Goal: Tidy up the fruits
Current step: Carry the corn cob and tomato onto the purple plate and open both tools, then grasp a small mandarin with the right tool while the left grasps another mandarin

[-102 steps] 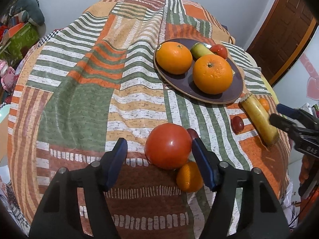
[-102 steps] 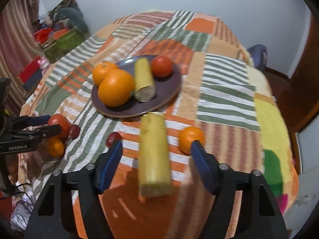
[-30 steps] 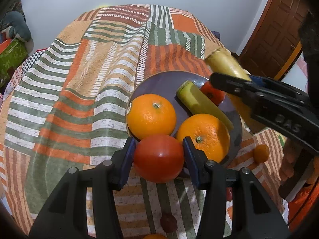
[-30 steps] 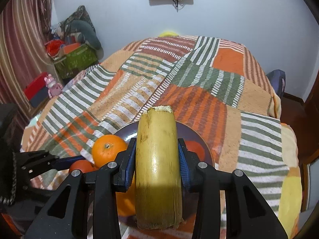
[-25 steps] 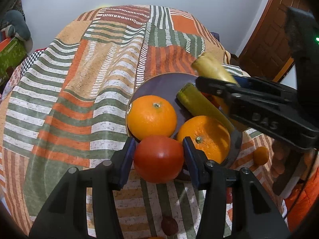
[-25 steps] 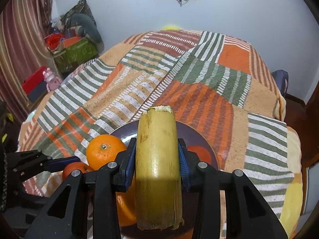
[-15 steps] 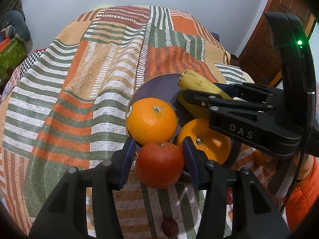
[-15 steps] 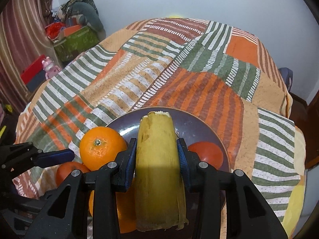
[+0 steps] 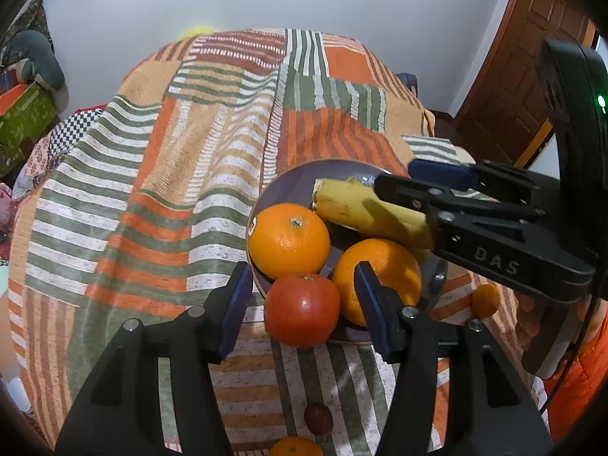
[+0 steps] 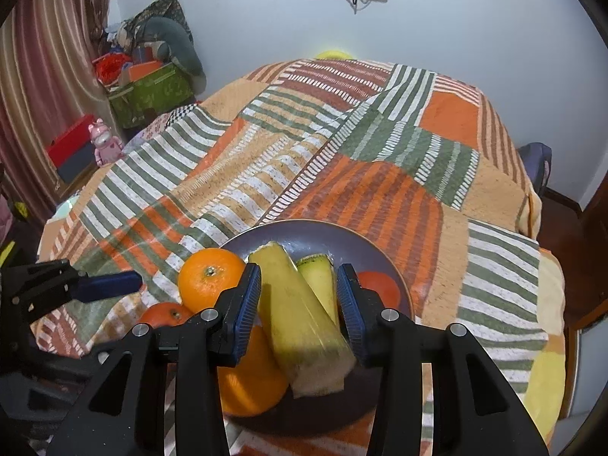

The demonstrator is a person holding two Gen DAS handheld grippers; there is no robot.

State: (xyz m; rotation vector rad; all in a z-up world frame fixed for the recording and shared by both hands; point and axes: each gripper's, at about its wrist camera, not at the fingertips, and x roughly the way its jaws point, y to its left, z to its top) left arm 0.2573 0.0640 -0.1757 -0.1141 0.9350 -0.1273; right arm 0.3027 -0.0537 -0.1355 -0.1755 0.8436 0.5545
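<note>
A dark plate on the striped cloth holds two oranges and a green-yellow banana piece. My left gripper is open; a big red tomato rests between its jaws at the plate's near rim, touching both oranges. My right gripper is open over the plate; a yellow banana piece lies tilted between its jaws on the other fruit. A small red tomato sits on the plate's right side.
A small orange lies on the cloth right of the plate. A dark red fruit and another small orange lie near the front edge. Boxes and toys stand on the floor at the left.
Both grippers have opened. The tomato has dropped onto the plate's rim against the oranges. The yellow banana piece has come down and tipped over onto the fruit on the plate.
</note>
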